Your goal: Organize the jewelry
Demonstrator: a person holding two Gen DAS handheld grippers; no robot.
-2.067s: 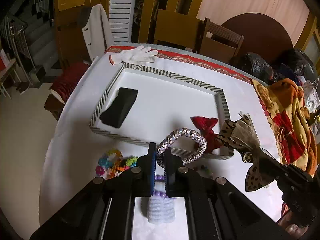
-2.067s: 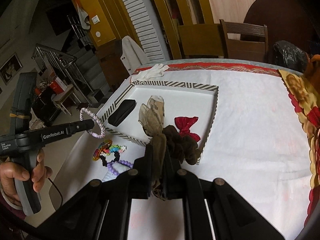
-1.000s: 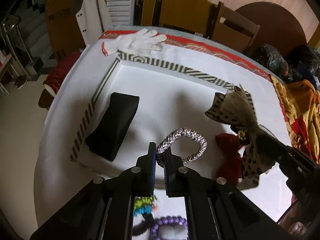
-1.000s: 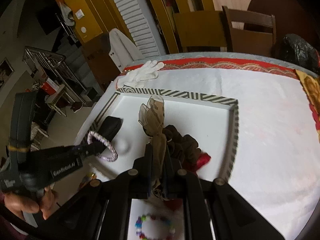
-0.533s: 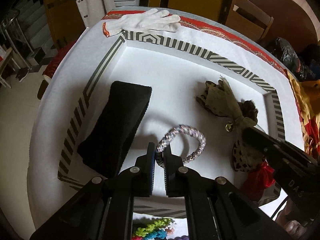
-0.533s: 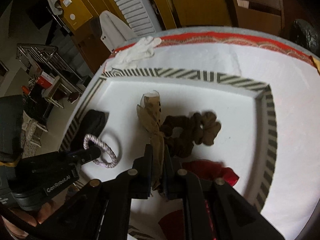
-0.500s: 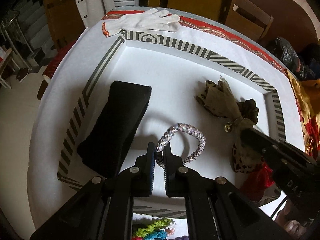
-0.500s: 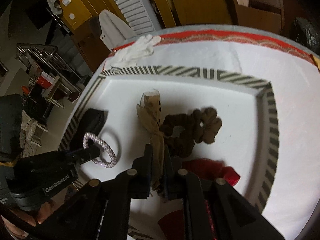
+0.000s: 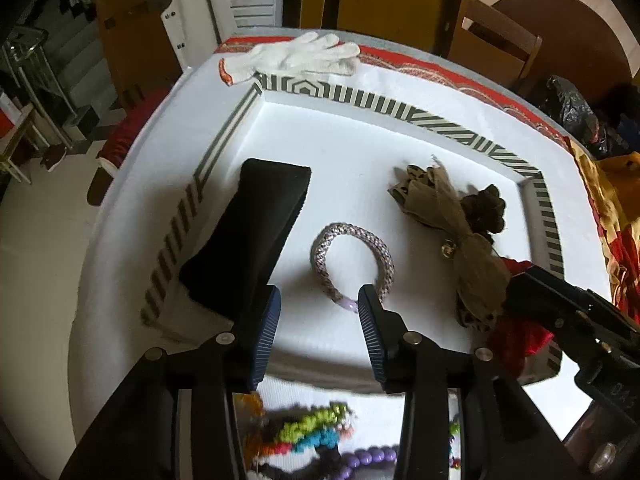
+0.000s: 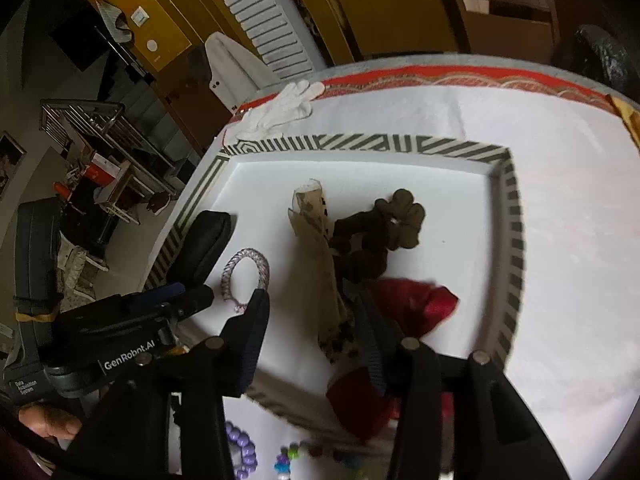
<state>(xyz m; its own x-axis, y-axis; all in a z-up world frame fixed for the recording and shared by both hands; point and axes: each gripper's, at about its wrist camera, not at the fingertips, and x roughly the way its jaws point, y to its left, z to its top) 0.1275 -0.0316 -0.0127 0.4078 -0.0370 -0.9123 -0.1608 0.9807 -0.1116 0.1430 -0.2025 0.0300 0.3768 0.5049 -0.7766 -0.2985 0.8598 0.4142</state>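
Note:
A white tray (image 9: 420, 114) with a striped rim sits on the table. A silver braided bracelet (image 9: 352, 262) lies on the tray floor just beyond my open left gripper (image 9: 318, 320). A tan leopard-print bow (image 10: 320, 256) lies in the tray in front of my open right gripper (image 10: 312, 332), over a brown scrunchie (image 10: 384, 232) and a red bow (image 10: 416, 304). The bow also shows in the left wrist view (image 9: 452, 232). A black pouch (image 9: 252, 236) lies at the tray's left side.
A white glove (image 9: 296, 58) lies beyond the tray's far left corner. Coloured bead bracelets (image 9: 316, 436) and purple beads (image 10: 240, 452) lie on the table in front of the tray. Wooden chairs (image 9: 492, 44) stand behind. Patterned cloth (image 9: 616, 208) lies at right.
Both grippers have opened. The bracelet has left the left gripper and lies on the tray floor. The leopard bow has left the right gripper and lies in the tray.

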